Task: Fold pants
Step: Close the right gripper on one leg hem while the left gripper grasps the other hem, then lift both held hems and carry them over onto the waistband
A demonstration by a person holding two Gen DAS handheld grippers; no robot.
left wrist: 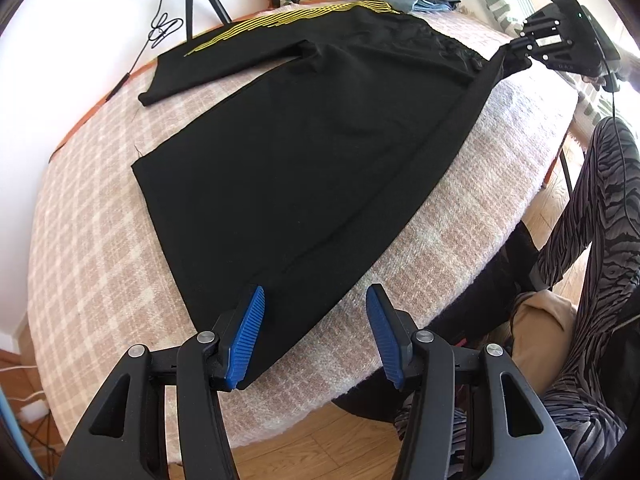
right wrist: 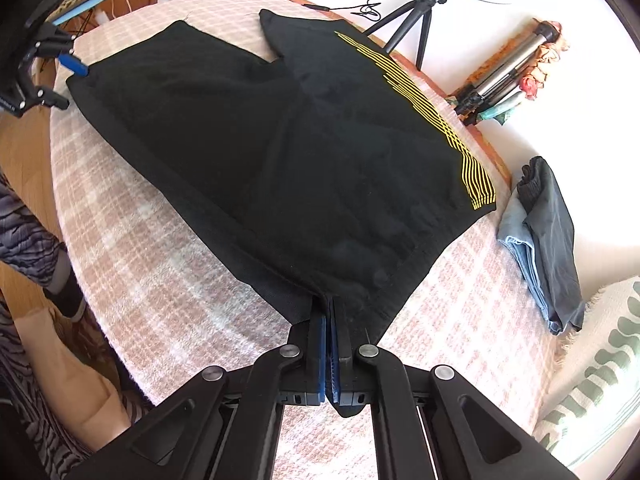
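Observation:
Black pants (left wrist: 300, 152) with yellow side stripes (left wrist: 296, 16) lie flat on a table under a pink checked blanket (left wrist: 100, 260), legs spread apart. My left gripper (left wrist: 318, 328) is open just above the near leg's hem, and its left pad (left wrist: 250, 320) is over the fabric's corner. In the right wrist view the left gripper (right wrist: 74, 65) shows at that hem. My right gripper (right wrist: 329, 320) is shut on the waistband edge of the pants (right wrist: 280, 152), with cloth bunched between the blue pads. It shows far right in the left wrist view (left wrist: 506, 54).
A folded stack of jeans and dark clothes (right wrist: 548, 248) lies on the blanket beside the waistband. Tripods (right wrist: 416, 20) and a cable stand behind the table by the wall. A person's striped-trousered leg (left wrist: 592, 220) is at the near table edge. A patterned cushion (right wrist: 592, 360) sits beside the table.

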